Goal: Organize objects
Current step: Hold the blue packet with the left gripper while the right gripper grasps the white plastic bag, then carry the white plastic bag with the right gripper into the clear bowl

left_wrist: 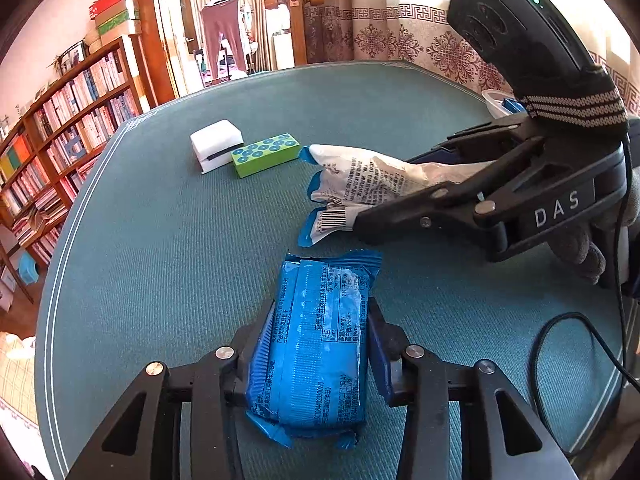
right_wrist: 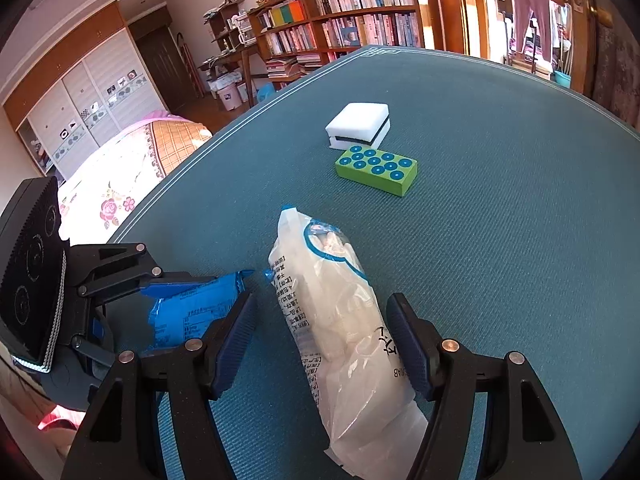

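- Left gripper (left_wrist: 318, 344): clamped on the blue packet (left_wrist: 316, 344), near on the table (left_wrist: 160, 240), likely for carrying.
- Right gripper (right_wrist: 322, 344): jaws spread around the white bag (right_wrist: 340, 320); contact unclear.
- Far: sponge (right_wrist: 358, 126) touching green block (right_wrist: 376, 170), seemingly grouped.

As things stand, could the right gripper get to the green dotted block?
Probably yes. The right gripper is open but straddles the white packet, which lies between it and the green block; beyond the packet, bare mat leads there.
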